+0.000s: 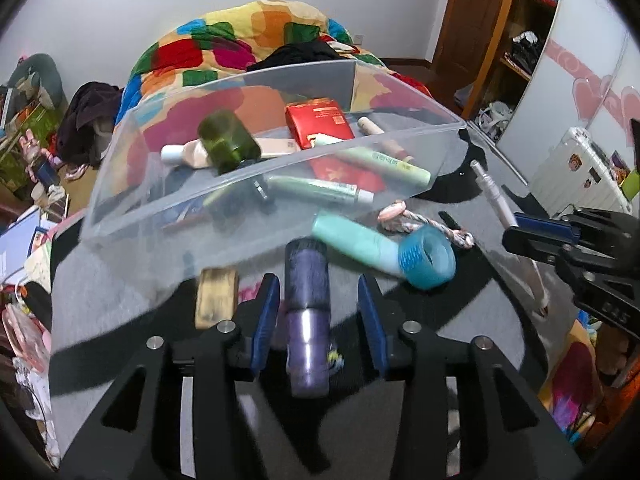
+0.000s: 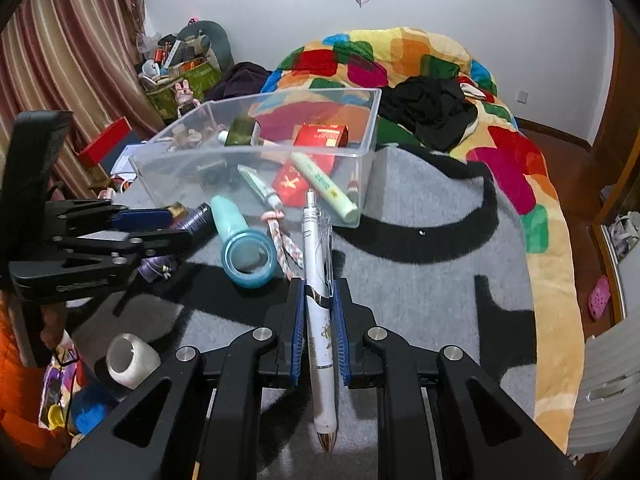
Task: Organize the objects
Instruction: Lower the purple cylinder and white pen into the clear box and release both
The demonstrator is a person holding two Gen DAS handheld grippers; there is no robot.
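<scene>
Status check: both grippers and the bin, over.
Right gripper shut on white pen. Left gripper fingers astride purple bottle, not pressing it. Clear bin ahead, partly filled. Teal bottle and braided cord lie before it.

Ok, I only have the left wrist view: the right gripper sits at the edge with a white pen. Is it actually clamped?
Observer: Yes. The right gripper has both pads pressed on the white pen, about mid-barrel.
Operator: Which end points at the bin?
Observer: The clicker end points toward the clear bin; the copper tip faces back toward the camera.
Operator: Anything loose that I can't see?
Observer: A white tape roll lies at the lower left of that view.
</scene>
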